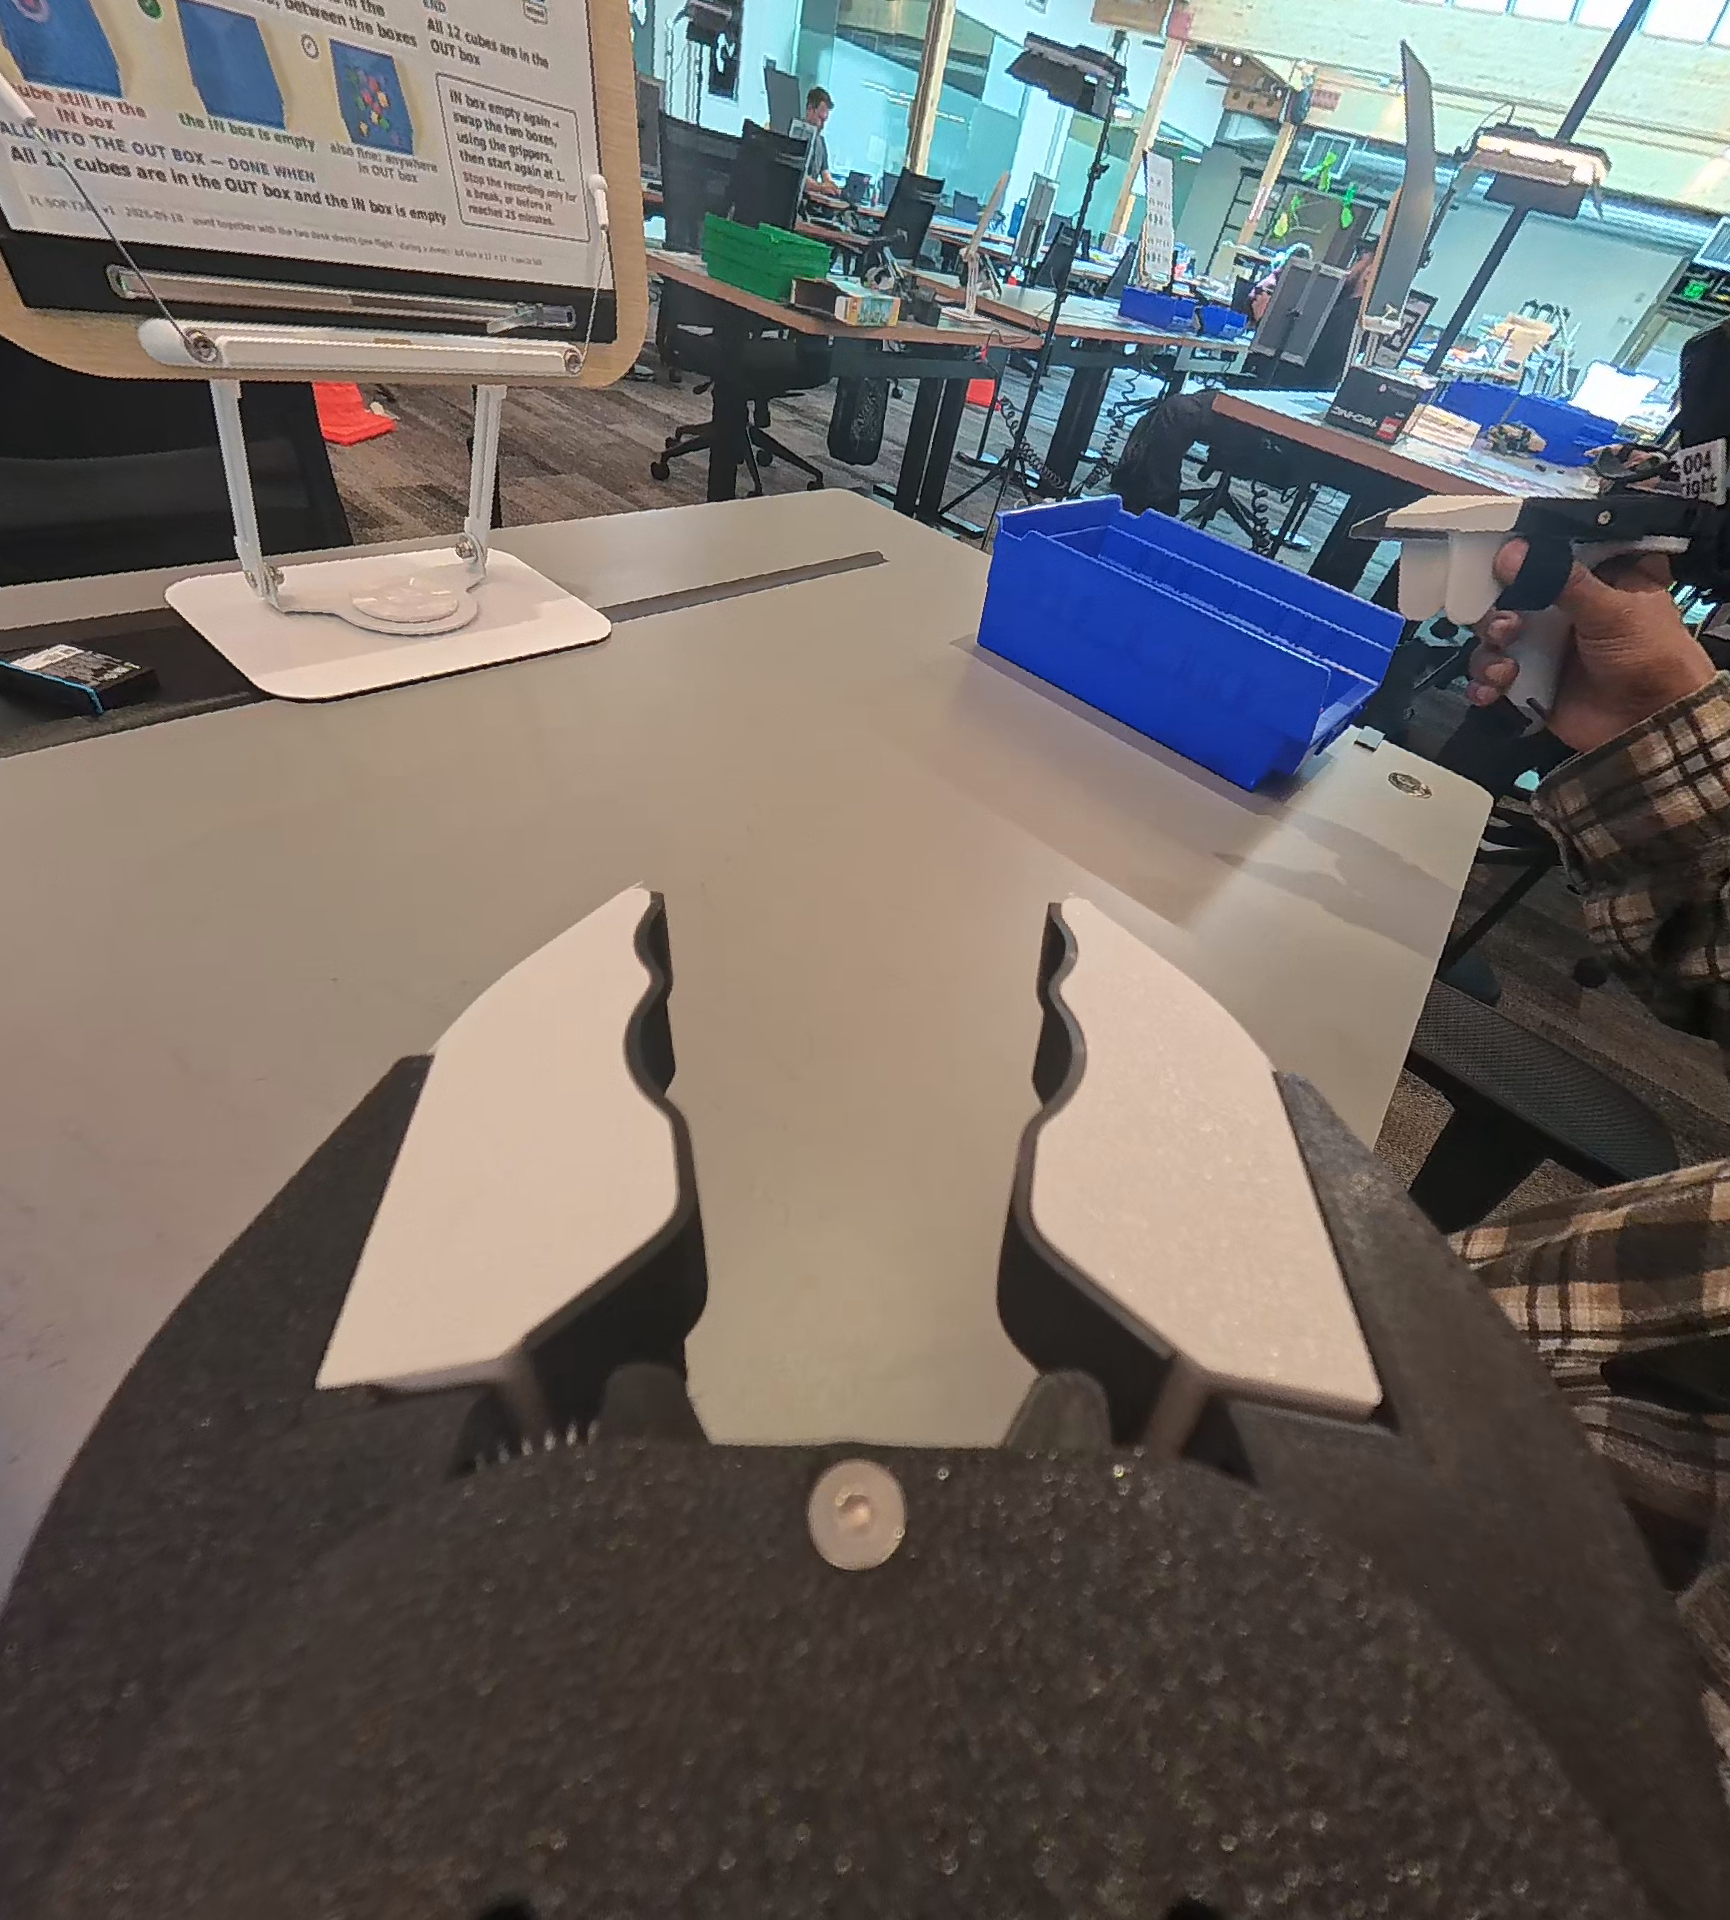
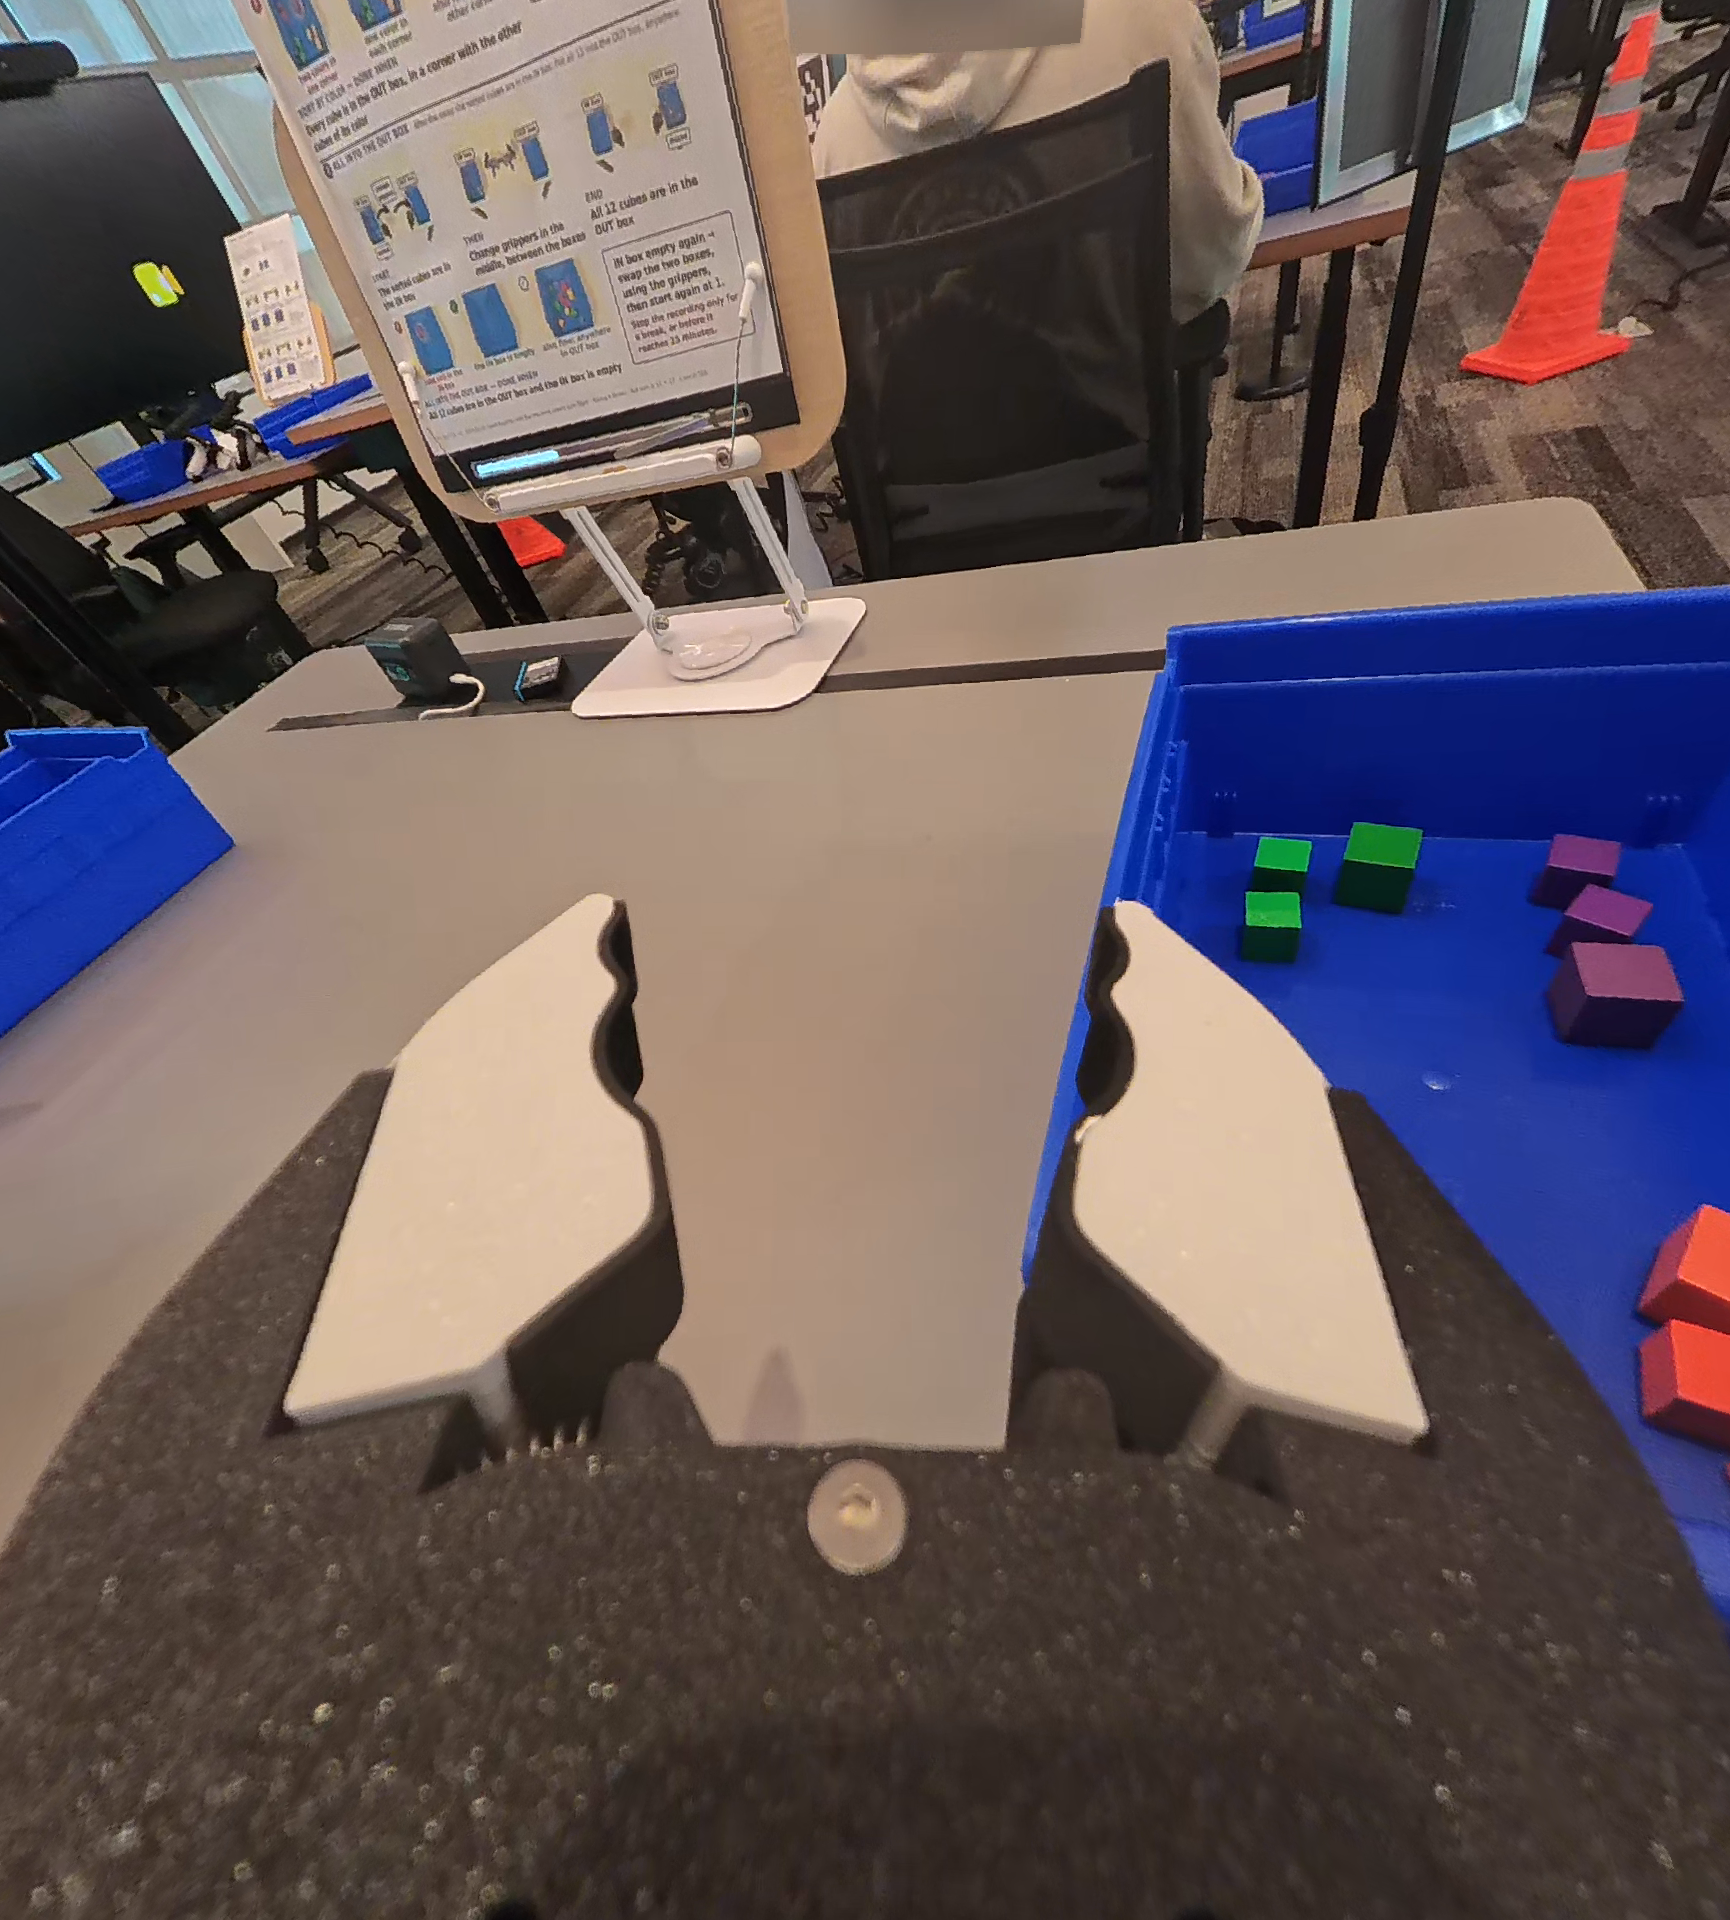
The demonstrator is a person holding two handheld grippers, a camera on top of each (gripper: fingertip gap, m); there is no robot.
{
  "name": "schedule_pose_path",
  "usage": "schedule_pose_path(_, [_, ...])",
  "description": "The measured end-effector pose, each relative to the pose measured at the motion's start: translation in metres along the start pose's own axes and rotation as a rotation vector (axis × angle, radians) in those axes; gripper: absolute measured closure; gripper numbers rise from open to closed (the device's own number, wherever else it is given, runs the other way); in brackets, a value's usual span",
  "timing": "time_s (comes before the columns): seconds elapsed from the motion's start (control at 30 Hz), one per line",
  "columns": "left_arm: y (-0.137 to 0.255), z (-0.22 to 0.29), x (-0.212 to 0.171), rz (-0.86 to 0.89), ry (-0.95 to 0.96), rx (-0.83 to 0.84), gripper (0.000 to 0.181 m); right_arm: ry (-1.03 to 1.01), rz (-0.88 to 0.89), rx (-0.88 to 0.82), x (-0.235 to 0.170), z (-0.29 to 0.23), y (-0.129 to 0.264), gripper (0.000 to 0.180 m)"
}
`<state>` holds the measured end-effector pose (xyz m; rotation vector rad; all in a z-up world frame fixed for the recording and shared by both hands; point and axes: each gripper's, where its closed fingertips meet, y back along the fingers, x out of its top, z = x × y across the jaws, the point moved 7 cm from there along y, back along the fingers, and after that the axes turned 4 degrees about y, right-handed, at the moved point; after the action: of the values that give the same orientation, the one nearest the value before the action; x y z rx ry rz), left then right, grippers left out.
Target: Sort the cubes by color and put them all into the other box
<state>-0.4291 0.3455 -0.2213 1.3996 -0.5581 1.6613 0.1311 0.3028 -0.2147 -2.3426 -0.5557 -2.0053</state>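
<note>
In the right wrist view a blue box [image 2: 1463,717] at the right holds three green cubes [image 2: 1378,864] in its far left corner, three purple cubes [image 2: 1614,992] farther right and three red cubes [image 2: 1718,1382] near its front. My right gripper [image 2: 859,920] is open and empty over bare table just left of that box. A second blue box [image 2: 40,883] lies at the left; its inside is hidden. In the left wrist view my left gripper [image 1: 856,912] is open and empty above the grey table, with a blue box [image 1: 1183,623] ahead to the right. The right gripper [image 1: 1401,530] shows beside it, held by a hand.
A white stand with an instruction sheet [image 2: 632,312] stands at the table's back [image 1: 393,613]. A small dark device [image 1: 66,677] and a charger with cable [image 2: 414,660] lie on a black strip. A plaid sleeve [image 1: 1702,935] is at the right. A person sits beyond the table.
</note>
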Motion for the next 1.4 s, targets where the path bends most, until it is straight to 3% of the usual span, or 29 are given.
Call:
schedule_pose_path(0.2, [0.0, 0.001, 0.0, -0.003, -0.001, -0.003, 0.113, 0.012, -0.021, -0.021, 0.004, 0.005, 0.002, 0.097])
schedule_pose_path(0.33, [-0.001, 0.001, -0.001, -0.007, 0.002, -0.006, 0.113, 0.051, -0.1, -0.07, 0.029, 0.024, 0.005, 0.097])
schedule_pose_path(0.47, [-0.002, 0.001, -0.001, -0.015, 0.0, -0.007, 0.113, 0.1, -0.327, -0.157, 0.061, 0.069, 0.003, 0.101])
schedule_pose_path(0.7, [-0.002, 0.002, 0.0, -0.012, -0.002, -0.004, 0.113, -0.035, -0.837, -0.29, 0.087, 0.172, -0.002, 0.109])
schedule_pose_path(0.9, [-0.001, 0.001, 0.0, -0.009, 0.0, 0.001, 0.113, -0.258, -0.988, -0.262, 0.062, 0.204, -0.022, 0.113])
schedule_pose_path(1.23, [-0.006, -0.006, -0.005, -0.027, 0.016, 0.007, 0.113, -0.261, -1.228, -0.394, 0.001, 0.242, -0.048, 0.107])
schedule_pose_path(1.4, [-0.008, -0.011, -0.008, -0.042, 0.022, 0.021, 0.113, -0.321, -1.275, -0.382, -0.016, 0.252, -0.06, 0.128])
